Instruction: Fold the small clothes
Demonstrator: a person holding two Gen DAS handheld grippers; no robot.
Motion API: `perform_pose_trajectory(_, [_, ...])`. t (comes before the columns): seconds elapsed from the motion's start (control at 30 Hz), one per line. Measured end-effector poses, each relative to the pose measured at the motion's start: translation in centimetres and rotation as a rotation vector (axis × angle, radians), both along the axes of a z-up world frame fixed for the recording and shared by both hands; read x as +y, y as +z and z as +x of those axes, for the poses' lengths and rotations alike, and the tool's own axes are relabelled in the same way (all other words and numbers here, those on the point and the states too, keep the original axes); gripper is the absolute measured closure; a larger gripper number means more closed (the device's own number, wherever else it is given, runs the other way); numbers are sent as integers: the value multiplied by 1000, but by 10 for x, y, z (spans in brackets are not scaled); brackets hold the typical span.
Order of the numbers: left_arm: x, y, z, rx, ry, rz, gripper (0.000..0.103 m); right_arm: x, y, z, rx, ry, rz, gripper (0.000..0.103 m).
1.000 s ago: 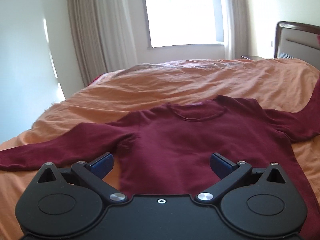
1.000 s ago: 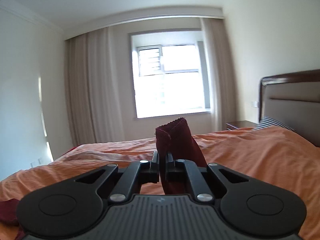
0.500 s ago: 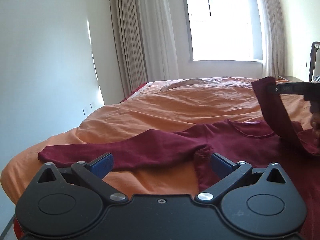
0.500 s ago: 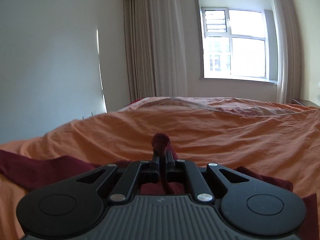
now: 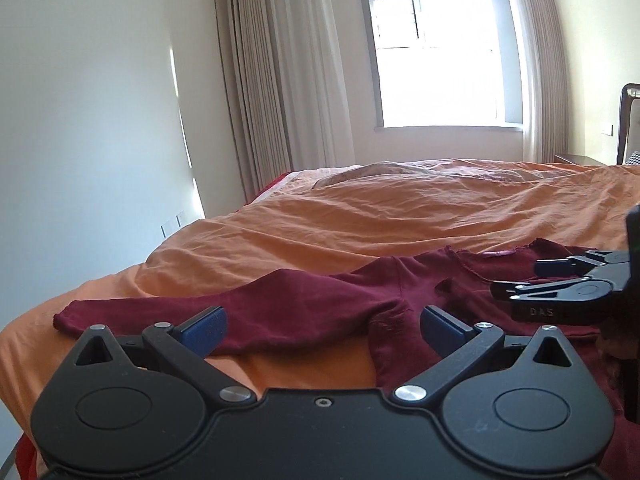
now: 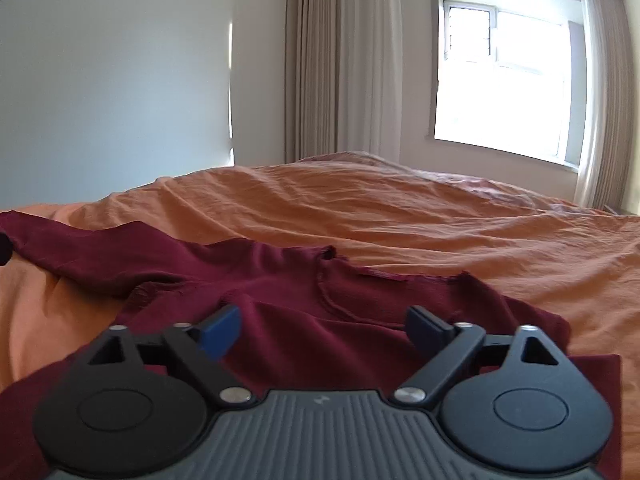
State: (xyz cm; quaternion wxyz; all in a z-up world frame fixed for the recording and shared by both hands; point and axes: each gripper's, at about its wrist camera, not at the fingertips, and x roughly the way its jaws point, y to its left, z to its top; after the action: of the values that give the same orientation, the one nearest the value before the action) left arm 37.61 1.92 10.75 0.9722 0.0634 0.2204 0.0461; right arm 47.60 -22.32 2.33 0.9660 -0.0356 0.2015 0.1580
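Observation:
A maroon long-sleeved shirt (image 5: 304,300) lies flat on the orange bed cover (image 5: 360,220), neckline (image 5: 476,266) toward the window. Its left sleeve (image 5: 160,316) stretches out to the left. My left gripper (image 5: 322,322) hovers open over that sleeve's armpit, with nothing between the pads. My right gripper (image 6: 322,322) is low over the shirt's chest (image 6: 360,292), below the neckline; its jaws are opening and nothing is pinched between them. From the left wrist view the right gripper (image 5: 528,276) shows side-on at the right edge, just above the cloth.
The orange cover (image 6: 400,208) spreads wide and wrinkled behind the shirt. The bed's left edge drops off near a white wall (image 5: 100,120). Curtains (image 5: 288,80) and a bright window (image 5: 440,60) stand at the back. A dark headboard (image 5: 628,120) shows far right.
My right gripper came down with the sleeve cuff pinched, then opened and let it go onto the shirt's body. My left gripper swung left toward the outstretched left sleeve.

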Motion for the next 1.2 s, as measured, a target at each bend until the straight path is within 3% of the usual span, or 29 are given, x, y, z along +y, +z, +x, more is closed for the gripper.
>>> perform_pose_trajectory(0.17, [-38, -16, 21, -5, -70, -28, 0, -58, -12, -15, -67, -132, -86, 0])
perform_pose_trajectory(0.4, [-102, -54, 64, 10, -145, -13, 0, -133, -42, -8, -24, -391, -60, 0])
perform_pose_trajectory(0.57, [-114, -82, 94, 55, -122, -22, 0, -171, -64, 1, 62, -534, -13, 0])
perform_pose_trajectory(0.7, [-109, -104, 112, 138, -50, 8, 0, -202, -77, -7, 101, -634, 140, 0])
perform_pose_trajectory(0.8, [-97, -121, 120, 224, -10, -28, 0, -217, -82, -24, 79, -650, 238, 0])
perform_pose_trajectory(0.9, [-82, -127, 121, 224, -10, -129, 0, -223, -80, -42, 79, -645, 273, 0])
perform_pose_trajectory(0.97, [-77, -129, 120, 221, -14, -157, 0, -222, -78, -55, 80, -609, 287, 0])
perform_pose_trajectory(1.2, [-78, -135, 113, 190, -16, -162, 0, -196, -77, -88, 90, -493, 223, 0])
